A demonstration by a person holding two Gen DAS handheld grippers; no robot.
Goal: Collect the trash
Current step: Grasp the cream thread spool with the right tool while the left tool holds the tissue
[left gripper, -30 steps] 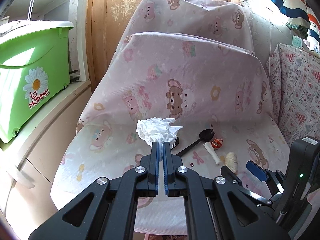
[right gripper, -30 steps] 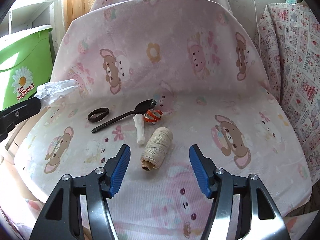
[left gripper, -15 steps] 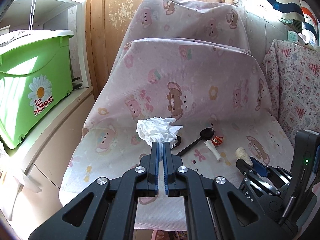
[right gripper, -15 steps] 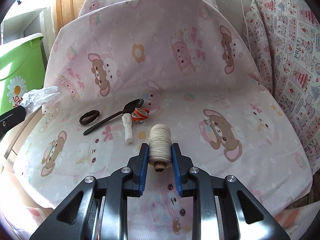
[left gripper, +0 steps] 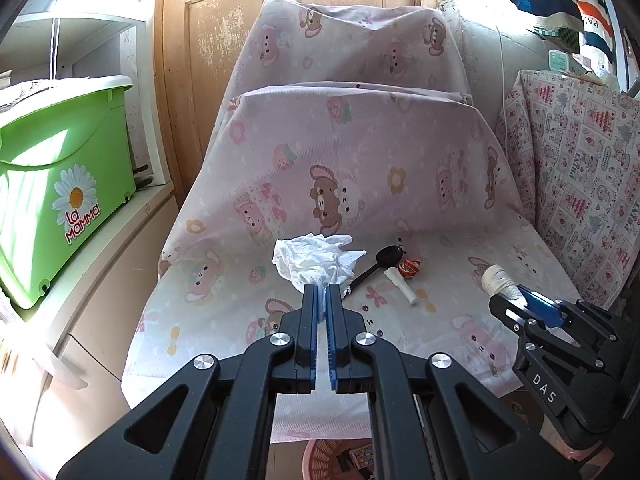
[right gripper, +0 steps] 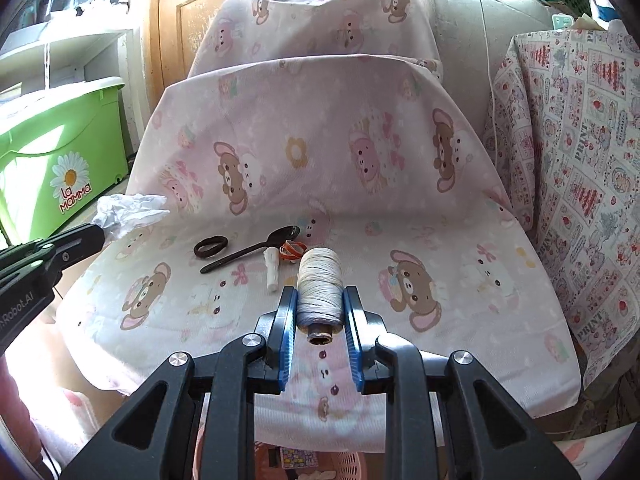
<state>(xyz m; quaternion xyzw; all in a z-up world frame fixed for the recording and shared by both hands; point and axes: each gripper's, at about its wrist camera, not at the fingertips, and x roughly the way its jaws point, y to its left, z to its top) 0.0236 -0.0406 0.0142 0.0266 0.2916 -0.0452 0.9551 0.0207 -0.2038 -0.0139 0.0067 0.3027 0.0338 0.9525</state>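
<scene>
Right wrist: right tool [right gripper: 320, 304] pinches thread spool [right gripper: 320, 288] above seat front edge; left tool [left gripper: 323, 296] pinches tissue [left gripper: 316, 260].

In the right wrist view the chair seat [right gripper: 400, 240] fills the middle of the frame. On it, left of centre, lie a band [right gripper: 211, 246], a spoon [right gripper: 256, 246] to its right, then a peg [right gripper: 271, 267] and a ring [right gripper: 293, 249] just beside the spoon's bowl. The spool [right gripper: 320, 292] sits low centre between the right gripper [right gripper: 320, 304] fingers [right gripper: 289, 320], in front of the ring. The tissue [right gripper: 128, 212] is at mid left, at the left gripper [right gripper: 100, 232] tip, over the seat's left edge. The bin [right gripper: 52, 160] stands on a surface [left gripper: 100, 264] at far left. A basket [right gripper: 344, 464] lies below the seat, at bottom centre.
</scene>
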